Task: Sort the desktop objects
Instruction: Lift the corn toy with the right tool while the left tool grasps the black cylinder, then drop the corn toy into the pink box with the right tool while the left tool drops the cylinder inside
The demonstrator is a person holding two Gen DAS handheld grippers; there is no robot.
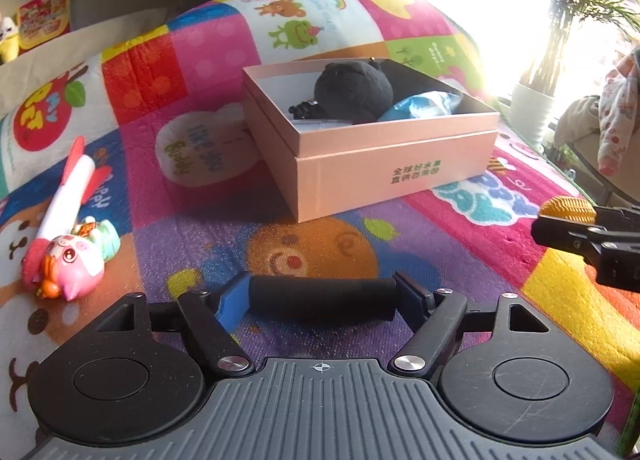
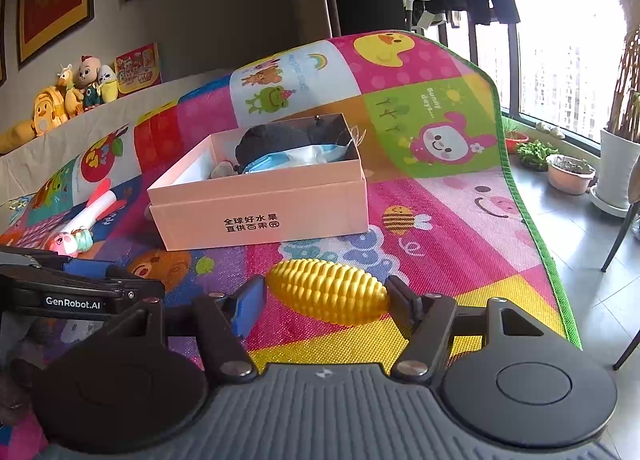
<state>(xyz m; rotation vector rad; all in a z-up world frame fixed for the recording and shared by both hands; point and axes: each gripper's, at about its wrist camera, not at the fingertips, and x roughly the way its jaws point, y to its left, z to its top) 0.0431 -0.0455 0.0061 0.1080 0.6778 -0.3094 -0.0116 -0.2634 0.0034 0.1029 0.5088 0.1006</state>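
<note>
The left gripper clamps a black foam cylinder end to end, long axis crosswise between its pads. The pink box (already part-filled) lies ahead, nearer this hand. The right gripper likewise pinches a yellow toy corn crosswise. Below lies a bright cartoon play mat, sunlit window beyond.

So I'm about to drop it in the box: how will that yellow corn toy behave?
The corn toy is rounded and tapered, so it would probably roll once released. Its ribbed kernels likely help the right claw avoid slipping. It looks like stiff, light plastic.
</note>
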